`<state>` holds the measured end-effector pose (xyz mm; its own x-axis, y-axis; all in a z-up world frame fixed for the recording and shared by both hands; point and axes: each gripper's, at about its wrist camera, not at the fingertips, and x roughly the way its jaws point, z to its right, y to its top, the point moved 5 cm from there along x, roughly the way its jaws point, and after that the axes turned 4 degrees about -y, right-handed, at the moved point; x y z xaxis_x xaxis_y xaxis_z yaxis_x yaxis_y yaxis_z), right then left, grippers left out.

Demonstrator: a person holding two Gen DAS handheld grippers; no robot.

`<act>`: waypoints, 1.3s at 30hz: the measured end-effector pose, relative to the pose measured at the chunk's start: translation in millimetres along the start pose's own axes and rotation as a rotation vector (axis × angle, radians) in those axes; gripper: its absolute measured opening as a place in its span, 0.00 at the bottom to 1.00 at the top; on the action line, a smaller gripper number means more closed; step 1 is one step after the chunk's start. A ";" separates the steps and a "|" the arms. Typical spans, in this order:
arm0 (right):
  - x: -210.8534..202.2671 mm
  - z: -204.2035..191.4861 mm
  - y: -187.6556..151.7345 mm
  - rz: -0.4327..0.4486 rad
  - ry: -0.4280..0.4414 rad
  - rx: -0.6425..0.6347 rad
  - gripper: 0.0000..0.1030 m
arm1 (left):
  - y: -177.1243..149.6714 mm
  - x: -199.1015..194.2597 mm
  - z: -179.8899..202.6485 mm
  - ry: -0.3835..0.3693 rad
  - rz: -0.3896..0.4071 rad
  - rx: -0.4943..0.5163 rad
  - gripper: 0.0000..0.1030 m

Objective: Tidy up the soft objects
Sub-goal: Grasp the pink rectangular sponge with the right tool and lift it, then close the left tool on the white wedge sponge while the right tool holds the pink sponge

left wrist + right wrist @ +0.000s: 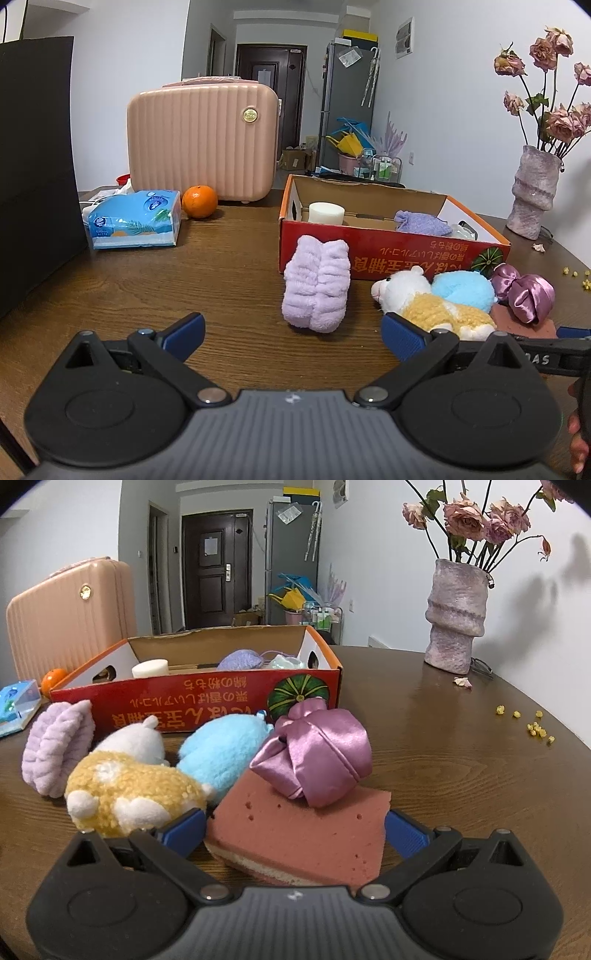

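My left gripper (293, 336) stands open low over the wooden table, with nothing between its fingers. Just ahead of it lies a lilac fluffy headband (317, 284). To the right are a white-and-yellow plush (424, 302), a blue plush (463, 290) and a purple satin bow (524, 291). My right gripper (295, 827) is open, its blue fingers on either side of a pink sponge (295, 834) that lies on the table. The satin bow (317, 753) rests on the sponge's far edge. Behind stands a red cardboard box (207, 698) holding a white round sponge (149, 668) and a purple knit cloth (240, 659).
A pink suitcase (203, 140), an orange (199, 201) and a blue tissue pack (135, 218) sit at the back left. A black panel (37, 166) stands along the left edge. A vase of dried roses (456, 616) stands at the far right, with yellow crumbs (532, 727) nearby.
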<state>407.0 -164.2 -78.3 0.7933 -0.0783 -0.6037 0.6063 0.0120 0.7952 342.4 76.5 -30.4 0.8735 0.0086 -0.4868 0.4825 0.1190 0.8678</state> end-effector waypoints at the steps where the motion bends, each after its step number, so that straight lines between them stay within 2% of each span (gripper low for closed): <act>1: 0.8 -1.3 -0.1 -0.004 -0.009 -0.003 1.00 | 0.1 -0.2 -0.3 -0.001 -0.001 -0.003 1.00; 5: 6.4 -6.2 -1.7 -0.008 -0.044 -0.036 1.00 | -0.9 0.4 -0.1 -0.004 -0.007 -0.003 1.00; 10: 9.4 -1.2 -1.7 -0.008 -0.040 -0.023 1.00 | -2.9 2.3 1.1 -0.001 -0.017 0.006 1.00; 21: 4.9 14.1 -1.6 -0.010 0.071 -0.021 0.95 | -5.9 7.7 2.3 0.024 -0.036 0.014 1.00; 29: -11.5 28.0 3.6 0.062 0.116 0.000 0.95 | -8.9 13.0 4.2 0.038 -0.046 0.024 1.00; 39: -40.5 45.1 12.0 0.187 0.213 0.056 0.95 | -16.9 10.0 18.5 0.027 -0.065 0.037 1.00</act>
<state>379.6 -205.8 -41.7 0.8883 0.1311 -0.4401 0.4492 -0.0494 0.8921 344.3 56.3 -48.1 0.8385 0.0286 -0.5442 0.5405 0.0831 0.8372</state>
